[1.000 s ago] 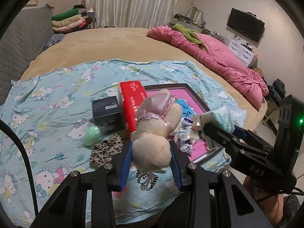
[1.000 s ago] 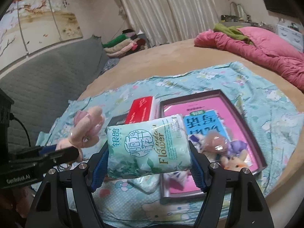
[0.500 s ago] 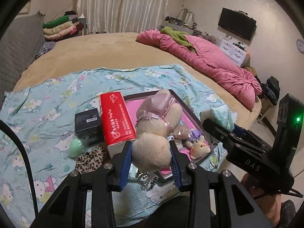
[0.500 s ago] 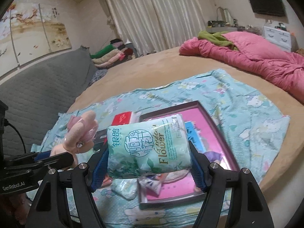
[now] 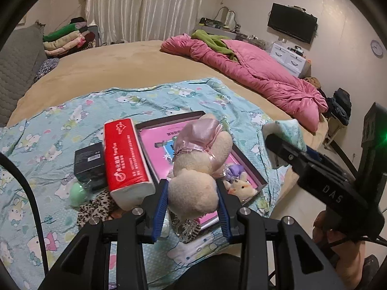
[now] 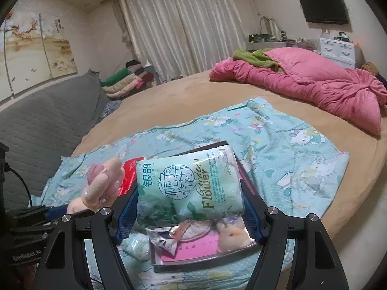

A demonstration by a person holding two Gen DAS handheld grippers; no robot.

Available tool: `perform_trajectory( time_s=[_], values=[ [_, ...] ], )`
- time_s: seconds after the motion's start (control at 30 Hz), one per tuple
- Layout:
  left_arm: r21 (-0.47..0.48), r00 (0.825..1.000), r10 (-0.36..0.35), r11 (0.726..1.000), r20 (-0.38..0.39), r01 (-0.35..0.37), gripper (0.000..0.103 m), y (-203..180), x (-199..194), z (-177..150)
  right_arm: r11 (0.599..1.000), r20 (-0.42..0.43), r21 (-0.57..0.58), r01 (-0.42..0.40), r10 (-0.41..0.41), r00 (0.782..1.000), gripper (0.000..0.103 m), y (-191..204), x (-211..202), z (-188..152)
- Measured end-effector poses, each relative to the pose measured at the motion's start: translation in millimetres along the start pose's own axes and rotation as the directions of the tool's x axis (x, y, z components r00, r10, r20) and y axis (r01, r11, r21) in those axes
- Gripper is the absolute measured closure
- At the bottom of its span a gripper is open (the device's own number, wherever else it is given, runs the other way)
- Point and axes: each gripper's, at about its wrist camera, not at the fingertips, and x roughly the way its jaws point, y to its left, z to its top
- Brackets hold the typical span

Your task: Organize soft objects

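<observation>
My left gripper [image 5: 192,203] is shut on the head of a cream plush bear [image 5: 200,166] in a pink satin dress, held above the bed. My right gripper [image 6: 188,207] is shut on a pale green tissue pack [image 6: 188,188] printed "Flower", also lifted. Below them lies a dark-framed tray [image 5: 260,181] with a pink picture book and a small plush bunny [image 5: 241,188]. A red tissue pack [image 5: 125,159] sits left of the tray. In the left wrist view the right gripper [image 5: 273,142] shows at the right with the tissue pack [image 5: 293,133] in it.
A black box [image 5: 89,162], a green ball [image 5: 78,192] and a leopard-print cloth [image 5: 96,205] lie on the cartoon-cat sheet [image 5: 60,125]. A pink quilt [image 5: 254,75] covers the bed's far right. Folded clothes [image 5: 65,41] are stacked at the back left. The bed edge and floor [image 5: 302,207] are to the right.
Both grippers have drawn back from the bed and risen slightly with their loads; the tray, red pack and sheet now sit further away in both views. Neither grip changed.
</observation>
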Motion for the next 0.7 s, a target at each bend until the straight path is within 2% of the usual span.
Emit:
perform_trajectory(
  time_s=[0.27, 0.7],
  values=[
    [0.019, 1.0, -0.007, 1.0, -0.023, 0.007, 0.065, -13, 16, 1, 0.999, 0.039, 0.029, 0.022, -0.023, 0.999, 0.027, -28, -11, 10],
    [0.04, 0.995, -0.036, 0.998, -0.095, 0.039, 0.065, -31, 56, -6, 0.999, -0.003, 0.034, 0.039, -0.039, 0.999, 0.027, -41, 6, 2]
  ],
)
